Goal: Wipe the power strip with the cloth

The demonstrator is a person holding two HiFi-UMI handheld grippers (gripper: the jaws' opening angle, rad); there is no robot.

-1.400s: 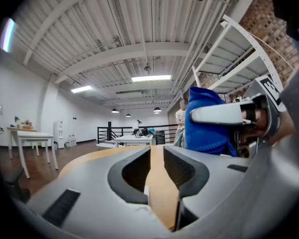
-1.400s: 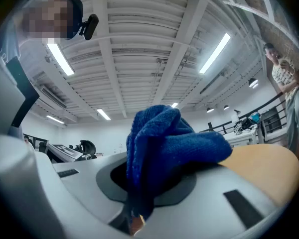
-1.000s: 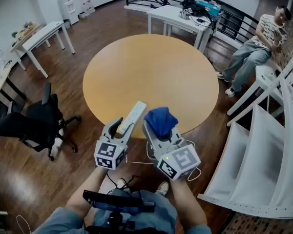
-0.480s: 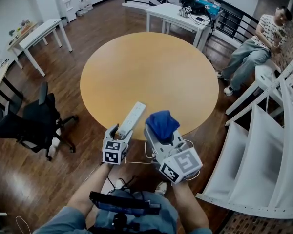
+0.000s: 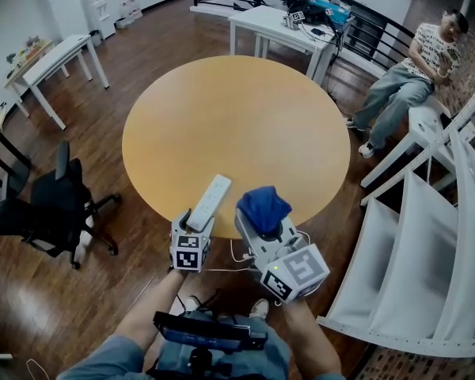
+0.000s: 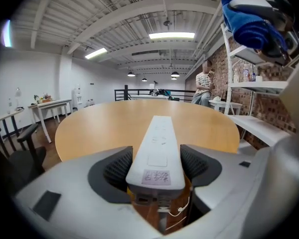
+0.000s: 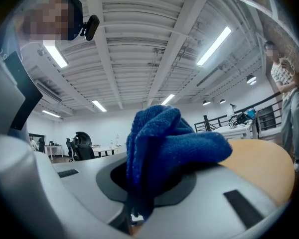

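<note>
Our left gripper [image 5: 195,226] sits at the near edge of the round tabletop [image 5: 237,117]. Its jaws have just been opening wide, with the white power strip [image 5: 209,202] loose between them, its far end on the tabletop. Beside it, our right gripper [image 5: 263,218] clamps the blue cloth [image 5: 263,204].

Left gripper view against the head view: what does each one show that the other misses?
Only the left gripper view: the ceiling lights, the label on the power strip's near end, and the left gripper's jaws, which have just been opening, off the strip between them. Only the head view: both marker cubes and the wearer's forearms. Both: the round table, the blue cloth in the right gripper, the seated person.
</note>
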